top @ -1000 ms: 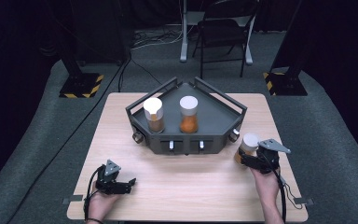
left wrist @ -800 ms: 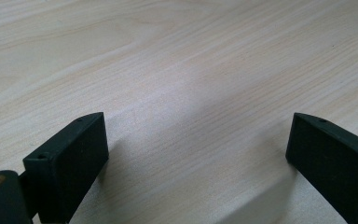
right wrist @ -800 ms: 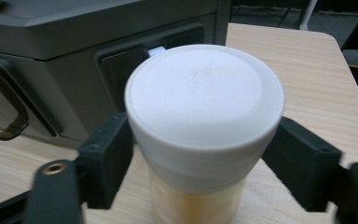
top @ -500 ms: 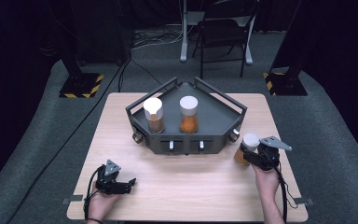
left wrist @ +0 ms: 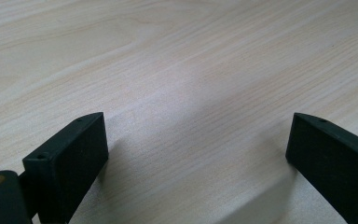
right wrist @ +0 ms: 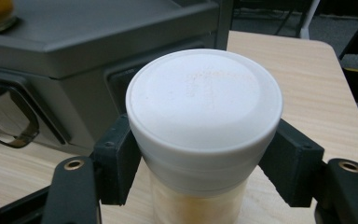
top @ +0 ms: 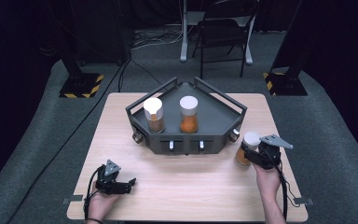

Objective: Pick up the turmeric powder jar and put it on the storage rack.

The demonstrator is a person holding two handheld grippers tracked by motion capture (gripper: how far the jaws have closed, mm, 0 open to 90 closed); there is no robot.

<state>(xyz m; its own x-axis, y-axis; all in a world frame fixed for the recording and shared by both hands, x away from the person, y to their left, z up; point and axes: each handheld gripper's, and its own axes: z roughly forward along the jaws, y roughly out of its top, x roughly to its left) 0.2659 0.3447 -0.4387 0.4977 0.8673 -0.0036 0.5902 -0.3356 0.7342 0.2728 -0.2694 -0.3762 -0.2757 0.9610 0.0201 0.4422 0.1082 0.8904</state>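
My right gripper point(top: 253, 152) is shut on a jar point(top: 247, 145) with a white lid and orange-brown contents, just off the right front corner of the dark grey tray point(top: 228, 122). In the right gripper view the jaws of that gripper point(right wrist: 203, 158) press on both sides of the jar point(right wrist: 204, 100) just under its lid. Two similar white-lidded jars point(top: 154, 114) point(top: 189, 114) stand upright inside the tray. My left gripper point(top: 127, 183) lies low at the table's front left, open. Between its jaws point(left wrist: 196, 149) there is only bare wood.
The tray has raised rails, knobs at its front corners and two small latches on its front face. The wooden table point(top: 177, 191) ends close behind both hands. A chair point(top: 221, 28) and black stands with hazard-striped bases are on the floor beyond the table.
My right gripper has shifted very slightly with the jar in it, staying by the tray's right corner. The left gripper has not moved.
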